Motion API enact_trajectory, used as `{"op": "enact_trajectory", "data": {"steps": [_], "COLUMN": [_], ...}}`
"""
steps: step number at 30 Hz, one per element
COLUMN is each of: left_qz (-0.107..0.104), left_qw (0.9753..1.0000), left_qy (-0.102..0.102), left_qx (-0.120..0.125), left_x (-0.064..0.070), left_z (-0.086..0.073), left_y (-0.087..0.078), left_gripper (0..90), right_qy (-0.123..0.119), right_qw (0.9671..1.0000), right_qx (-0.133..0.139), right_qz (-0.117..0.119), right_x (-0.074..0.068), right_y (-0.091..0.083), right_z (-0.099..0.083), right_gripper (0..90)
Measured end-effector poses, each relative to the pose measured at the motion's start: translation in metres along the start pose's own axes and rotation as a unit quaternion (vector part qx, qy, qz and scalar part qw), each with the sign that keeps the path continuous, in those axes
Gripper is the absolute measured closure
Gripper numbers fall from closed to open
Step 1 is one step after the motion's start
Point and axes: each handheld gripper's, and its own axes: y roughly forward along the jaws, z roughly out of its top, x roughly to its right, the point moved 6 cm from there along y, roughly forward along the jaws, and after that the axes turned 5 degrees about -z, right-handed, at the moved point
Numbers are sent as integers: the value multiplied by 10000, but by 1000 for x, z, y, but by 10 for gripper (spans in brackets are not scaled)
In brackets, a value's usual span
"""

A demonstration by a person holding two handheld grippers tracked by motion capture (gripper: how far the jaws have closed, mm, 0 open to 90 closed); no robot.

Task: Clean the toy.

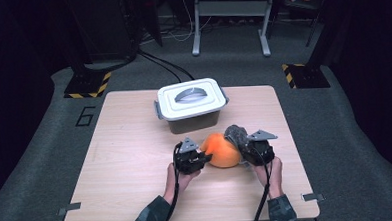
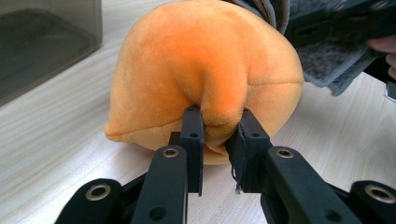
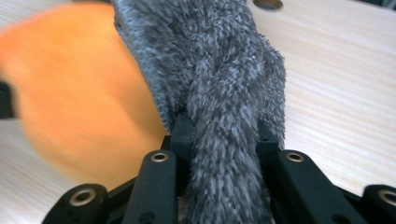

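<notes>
Plush point(image 1: 222, 150), orange and round, is sitting on the bench point(image 1: 126, 158) near its middle, just nearer than the lidded box point(image 1: 191, 104). I am pinching a fold of it on its left side in my left tongs point(image 2: 219, 122), the jaws clenched on the fabric. My right tongs point(image 3: 224, 130) are grasping a grey cloth point(image 1: 236, 136) that is lying against the plush's right side, touching it.
</notes>
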Motion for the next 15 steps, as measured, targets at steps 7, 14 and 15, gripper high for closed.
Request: {"op": "enact_trajectory", "data": {"steps": [7,14,15], "left_qz": [-43,-51,-47], "left_qw": [10000,10000,10000], "left_qy": [-22,-80,-87], "left_qx": [2,7,5], "left_x": [0,0,0], "left_z": [0,0,-1], "left_y": [0,0,0], "left_gripper": [762,761,761], "right_qy": [107,269,312], "right_qw": [9995,9979,9976], "right_qx": [-280,-557,-593], "right_qz": [-105,-201,-181], "right_x": [10,13,14], "right_y": [9,22,25], "right_z": [-15,-27,-29], "right_gripper": [699,690,688]}}
